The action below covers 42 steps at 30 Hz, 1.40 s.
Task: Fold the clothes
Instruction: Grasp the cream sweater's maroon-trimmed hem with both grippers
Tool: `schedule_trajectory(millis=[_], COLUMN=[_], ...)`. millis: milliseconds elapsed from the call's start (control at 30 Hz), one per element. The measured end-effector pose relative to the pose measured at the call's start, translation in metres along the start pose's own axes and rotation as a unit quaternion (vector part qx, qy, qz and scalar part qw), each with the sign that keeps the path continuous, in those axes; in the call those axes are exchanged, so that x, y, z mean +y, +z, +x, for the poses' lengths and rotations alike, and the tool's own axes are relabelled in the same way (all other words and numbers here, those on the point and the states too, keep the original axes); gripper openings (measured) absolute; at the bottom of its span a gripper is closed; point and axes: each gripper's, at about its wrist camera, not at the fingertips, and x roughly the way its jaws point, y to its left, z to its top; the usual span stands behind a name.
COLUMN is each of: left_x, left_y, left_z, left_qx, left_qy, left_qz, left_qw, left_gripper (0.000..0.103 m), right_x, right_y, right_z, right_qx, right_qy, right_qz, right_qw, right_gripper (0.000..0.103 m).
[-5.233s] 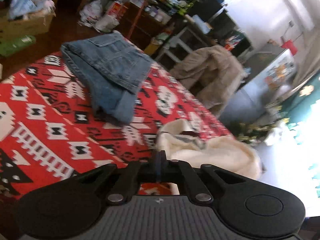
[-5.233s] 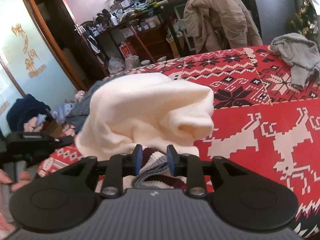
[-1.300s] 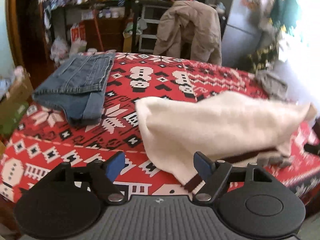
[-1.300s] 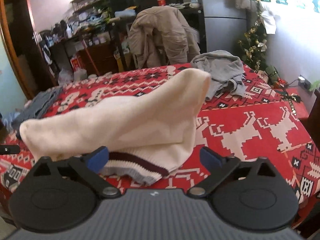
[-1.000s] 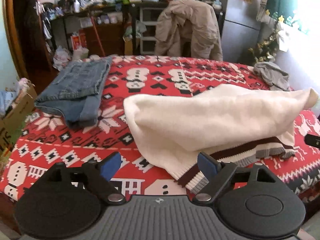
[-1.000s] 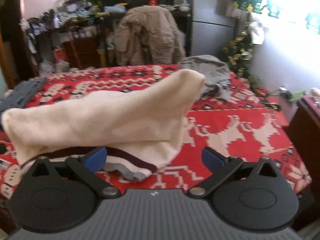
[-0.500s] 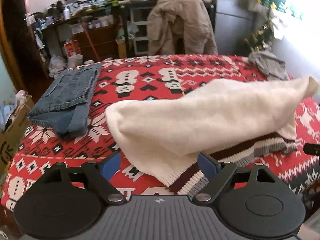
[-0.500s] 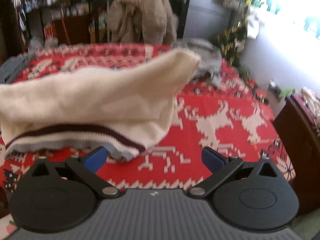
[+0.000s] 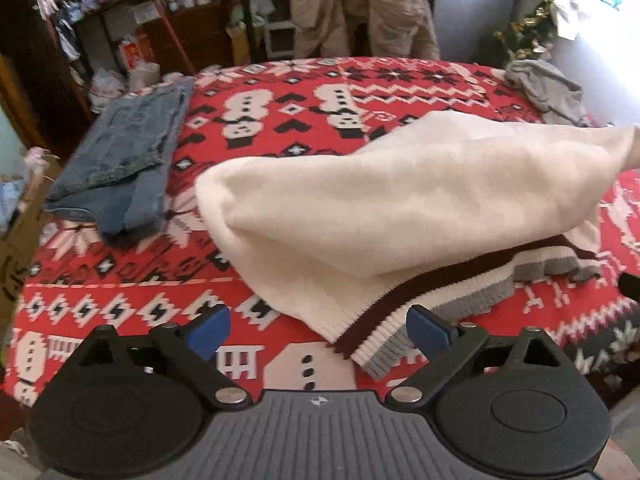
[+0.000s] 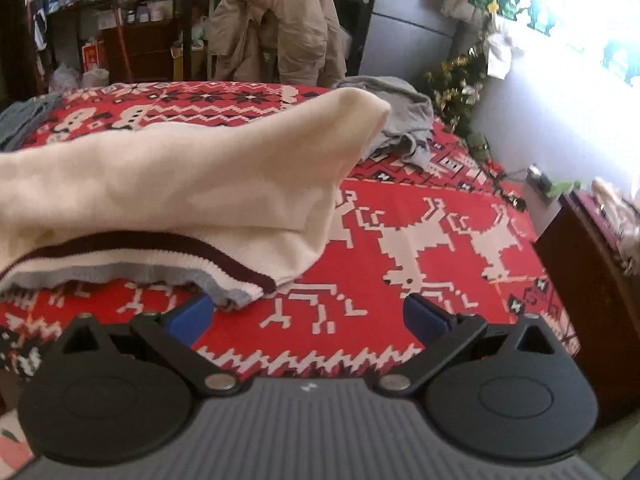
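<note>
A cream knit sweater [image 9: 400,200] with a maroon, white and grey ribbed hem lies folded over on the red patterned blanket [image 9: 120,288]. In the right wrist view the same sweater [image 10: 180,184] fills the left half. My left gripper [image 9: 318,330] hangs just before the hem's near corner, its jaws still opening wide; the hem corner lies between the blue pads without touching them. My right gripper [image 10: 306,314] stands open over bare blanket [image 10: 420,240], the sweater's hem end just beside its left pad [image 10: 190,316].
Folded blue jeans [image 9: 120,156] lie at the blanket's left. A crumpled grey garment [image 9: 548,88] sits at the far right corner, also visible as grey cloth [image 10: 400,120]. A tan jacket [image 9: 360,8] hangs on a chair behind. A dark wooden cabinet [image 10: 592,288] stands right.
Both grippers let go of the sweater, which now lies on the blanket. The left gripper's jaws spread wider and it drew back slightly. The right gripper tilted a little.
</note>
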Motion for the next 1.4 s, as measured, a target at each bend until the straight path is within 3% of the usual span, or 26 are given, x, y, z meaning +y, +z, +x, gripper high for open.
schedule_trajectory(millis=[200, 300, 333, 467, 567, 667, 800, 867, 967, 1067, 1167, 1267, 1400], left_x=[0.021, 0.041, 0.046, 0.057, 0.064, 0.068, 0.073, 0.072, 0.071, 0.073, 0.072, 0.072, 0.071], left_y=[0.009, 0.012, 0.011, 0.007, 0.000, -0.003, -0.001, 0.000, 0.000, 0.000, 0.001, 0.003, 0.005], left_z=[0.005, 0.014, 0.016, 0.021, 0.025, 0.030, 0.039, 0.043, 0.047, 0.048, 0.047, 0.047, 0.051], left_qx=[0.035, 0.070, 0.076, 0.092, 0.097, 0.085, 0.074, 0.071, 0.075, 0.082, 0.088, 0.090, 0.099], left_qy=[-0.046, -0.110, -0.117, -0.127, -0.155, -0.151, -0.161, -0.163, -0.167, -0.174, -0.176, -0.168, -0.140], left_qz=[-0.092, -0.169, -0.189, -0.242, -0.268, -0.297, -0.324, -0.328, -0.338, -0.340, -0.330, -0.322, -0.318], left_qw=[0.9941, 0.9768, 0.9720, 0.9575, 0.9458, 0.9389, 0.9295, 0.9278, 0.9232, 0.9203, 0.9233, 0.9272, 0.9323], left_gripper=[0.094, 0.086, 0.084, 0.077, 0.067, 0.066, 0.052, 0.049, 0.036, 0.034, 0.029, 0.024, 0.006], right_x=[-0.012, -0.022, -0.025, -0.038, -0.046, -0.049, -0.054, -0.057, -0.058, -0.061, -0.068, -0.071, -0.064], right_y=[0.012, 0.018, 0.018, 0.018, 0.014, 0.012, 0.013, 0.013, 0.015, 0.016, 0.015, 0.015, 0.017], right_z=[0.009, 0.020, 0.025, 0.040, 0.043, 0.043, 0.045, 0.044, 0.041, 0.041, 0.049, 0.061, 0.078], right_qx=[0.023, 0.051, 0.059, 0.090, 0.096, 0.094, 0.099, 0.099, 0.093, 0.087, 0.098, 0.119, 0.144], right_qy=[0.070, 0.110, 0.116, 0.125, 0.141, 0.150, 0.154, 0.162, 0.157, 0.166, 0.200, 0.209, 0.197], right_qz=[0.061, 0.109, 0.127, 0.178, 0.206, 0.217, 0.231, 0.242, 0.241, 0.247, 0.285, 0.314, 0.319], right_qw=[0.995, 0.987, 0.983, 0.972, 0.964, 0.960, 0.956, 0.952, 0.953, 0.951, 0.933, 0.918, 0.916], right_gripper=[0.100, 0.097, 0.094, 0.085, 0.085, 0.085, 0.085, 0.086, 0.086, 0.085, 0.084, 0.066, 0.044])
